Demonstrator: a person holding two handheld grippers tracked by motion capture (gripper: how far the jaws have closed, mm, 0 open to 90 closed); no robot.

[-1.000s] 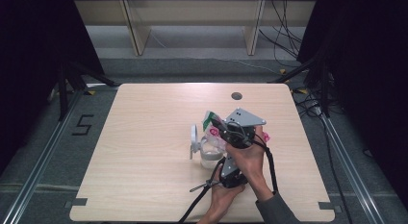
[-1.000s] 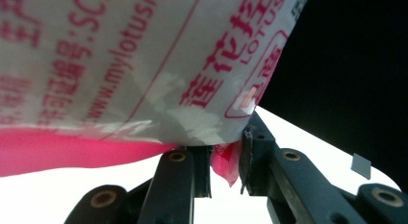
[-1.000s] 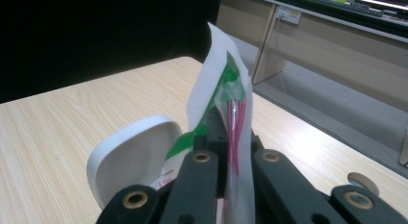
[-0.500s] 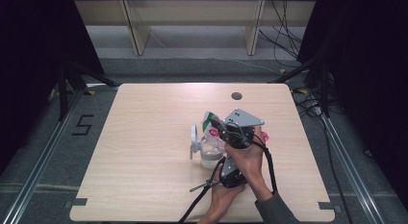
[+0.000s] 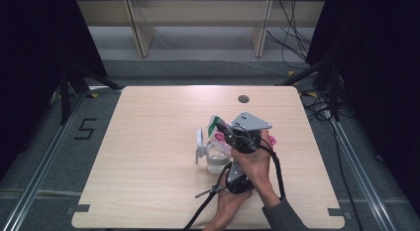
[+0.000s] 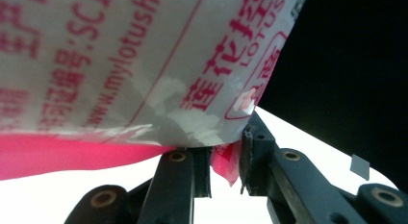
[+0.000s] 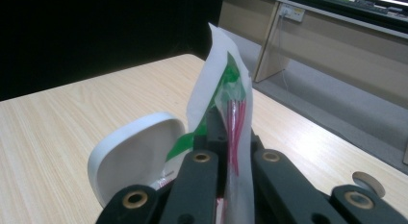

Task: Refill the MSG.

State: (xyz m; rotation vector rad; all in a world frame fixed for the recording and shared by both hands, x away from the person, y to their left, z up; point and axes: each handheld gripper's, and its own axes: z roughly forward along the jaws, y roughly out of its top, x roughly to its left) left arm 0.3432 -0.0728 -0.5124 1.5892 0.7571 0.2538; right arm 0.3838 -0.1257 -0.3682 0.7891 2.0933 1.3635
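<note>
While nothing has shifted over the last sec — both hands parked — the job looks paused mid-pour. L gripper [image 6: 226, 171] pinches the packet [image 6: 144, 65] bottom corner, R gripper [image 7: 226, 152] clamps its top edge; white/pink/green, held upright over the clear jar [image 5: 215, 159] w/ hinged lid [image 5: 199, 144], table's 4 o'clock.

Light wooden table [image 5: 148, 156] is sitting on a grey carpeted floor [image 5: 198, 72], a round dark grommet [image 5: 243, 98] showing near its far edge. Beyond it, pale wooden furniture legs [image 5: 140, 32] are standing against a light panel. Black cables [image 5: 292, 28] are trailing across the floor at far right. Dark curtains [image 5: 34, 52] are closing in both sides. A "5" mark [image 5: 84, 128] is lying on the floor left of the table, beside a metal rail [image 5: 44, 161].
</note>
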